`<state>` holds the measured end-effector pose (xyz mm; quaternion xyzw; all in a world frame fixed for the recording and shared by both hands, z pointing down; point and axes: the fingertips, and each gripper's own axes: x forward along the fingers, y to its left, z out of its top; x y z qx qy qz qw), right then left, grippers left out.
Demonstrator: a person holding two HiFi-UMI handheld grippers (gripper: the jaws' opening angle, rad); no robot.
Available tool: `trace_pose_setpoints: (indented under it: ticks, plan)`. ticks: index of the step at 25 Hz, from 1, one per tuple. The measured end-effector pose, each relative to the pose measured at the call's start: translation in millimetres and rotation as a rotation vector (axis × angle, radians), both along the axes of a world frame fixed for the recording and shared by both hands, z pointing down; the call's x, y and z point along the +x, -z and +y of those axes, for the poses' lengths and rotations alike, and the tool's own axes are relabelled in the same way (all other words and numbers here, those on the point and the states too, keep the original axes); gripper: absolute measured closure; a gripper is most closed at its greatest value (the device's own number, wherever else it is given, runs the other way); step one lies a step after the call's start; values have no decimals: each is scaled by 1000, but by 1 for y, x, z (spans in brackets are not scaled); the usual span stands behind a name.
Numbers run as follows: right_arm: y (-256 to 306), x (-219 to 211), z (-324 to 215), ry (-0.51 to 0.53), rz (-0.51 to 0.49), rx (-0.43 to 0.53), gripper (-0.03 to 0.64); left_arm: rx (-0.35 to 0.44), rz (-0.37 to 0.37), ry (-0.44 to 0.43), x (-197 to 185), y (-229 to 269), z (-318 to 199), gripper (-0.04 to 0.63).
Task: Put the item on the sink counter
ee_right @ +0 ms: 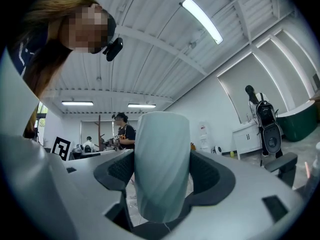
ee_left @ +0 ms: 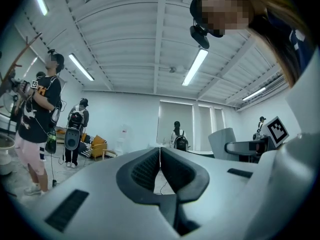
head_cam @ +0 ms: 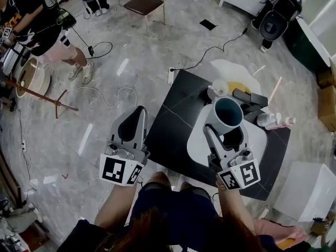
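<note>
over the black desk [head_cam: 173,114] and its white basin [head_cam: 197,146], gripping a grey cup [head_cam: 228,112] upright between the jaws of the right tool [ee_right: 162,171], mouth facing up. holding the left tool [ee_left: 160,156] clenched on nothing, out past the desk's left edge, over the grey floor [head_cam: 63,140].

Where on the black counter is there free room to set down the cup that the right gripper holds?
The left part of the black counter, between its left edge and the white basin, is bare. The grey cup should fit there. The far right side is crowded: a black faucet, a small white container and bottles stand there.
</note>
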<state>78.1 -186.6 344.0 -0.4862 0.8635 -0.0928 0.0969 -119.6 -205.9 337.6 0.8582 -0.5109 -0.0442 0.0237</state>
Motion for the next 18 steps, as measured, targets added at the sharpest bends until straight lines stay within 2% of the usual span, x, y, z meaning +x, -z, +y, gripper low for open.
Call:
trace_pose_setpoints:
  ticks: [18]
  plan:
    - [-17,-28,-34,-105,10,-12,262,-20,2,-136,-16,-19,-50,572]
